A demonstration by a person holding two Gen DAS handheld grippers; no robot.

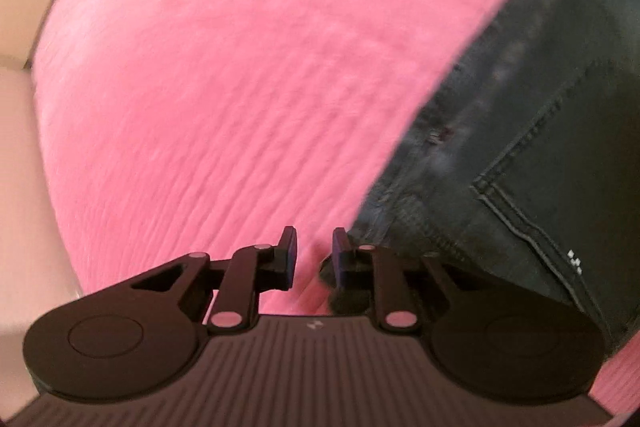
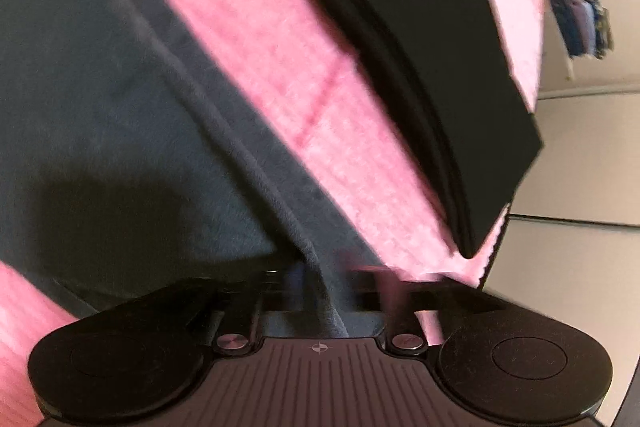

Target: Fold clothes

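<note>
Dark grey jeans (image 1: pixel 532 131) lie on a pink ribbed blanket (image 1: pixel 224 75), filling the right side of the left wrist view, with a stitched pocket showing. My left gripper (image 1: pixel 314 255) is open with a narrow gap, low over the blanket at the jeans' edge, holding nothing. In the right wrist view the jeans (image 2: pixel 100 99) cover the left side, with a long seam running down to my right gripper (image 2: pixel 320 283). Its fingers are motion-blurred; a fold of the jeans sits between them.
A folded black garment (image 2: pixel 432 83) lies on the pink blanket (image 2: pixel 280 27) at the right. Beyond the blanket's edge is pale tiled floor (image 2: pixel 580 187) and a blue-purple cloth pile (image 2: pixel 580 23) far right.
</note>
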